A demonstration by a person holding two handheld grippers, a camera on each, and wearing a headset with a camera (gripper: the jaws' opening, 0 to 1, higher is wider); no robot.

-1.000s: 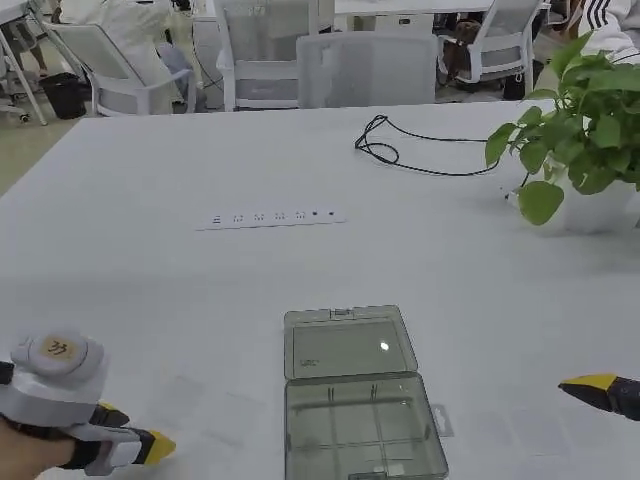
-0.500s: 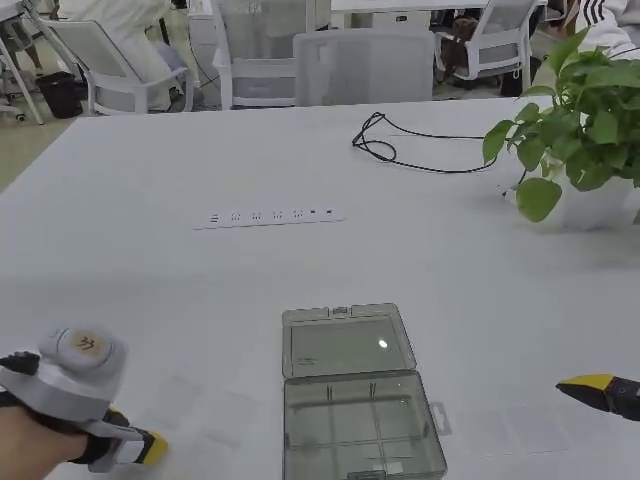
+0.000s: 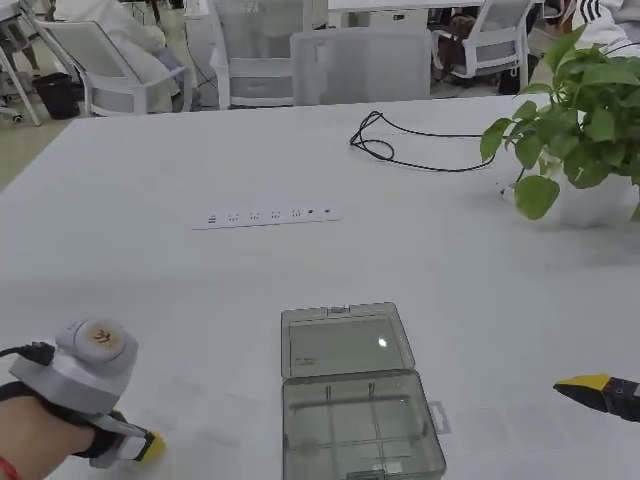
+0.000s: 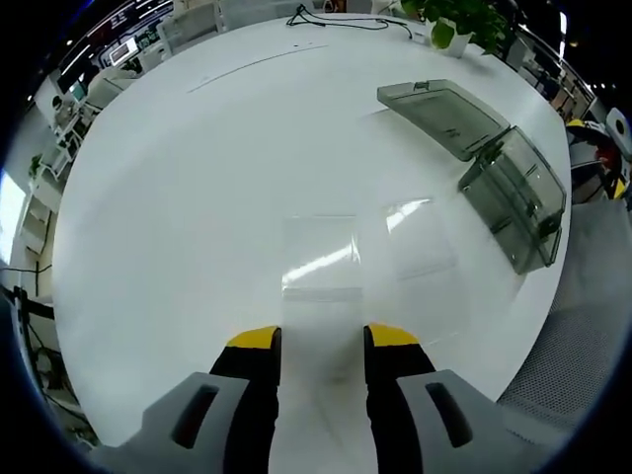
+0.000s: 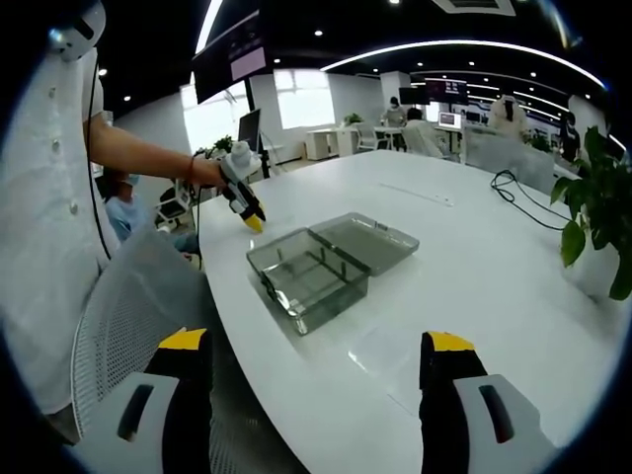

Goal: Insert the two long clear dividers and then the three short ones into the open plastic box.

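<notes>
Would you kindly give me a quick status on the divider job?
Left claw open, clear dividers ahead on table. Right claw open, empty. Box lid open. Nothing in the way.

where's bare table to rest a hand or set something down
Widest bare patch: between the power strip and the lid of the open plastic box; also the far-left table beyond the strip. Crowded: clear dividers lie between the left gripper and the box, more right of it; cable and potted plant take the far right.

One open box [image 3: 360, 420], one plant [image 3: 575, 100], one power strip [image 3: 266, 216], one cable [image 3: 427, 166] (black).
</notes>
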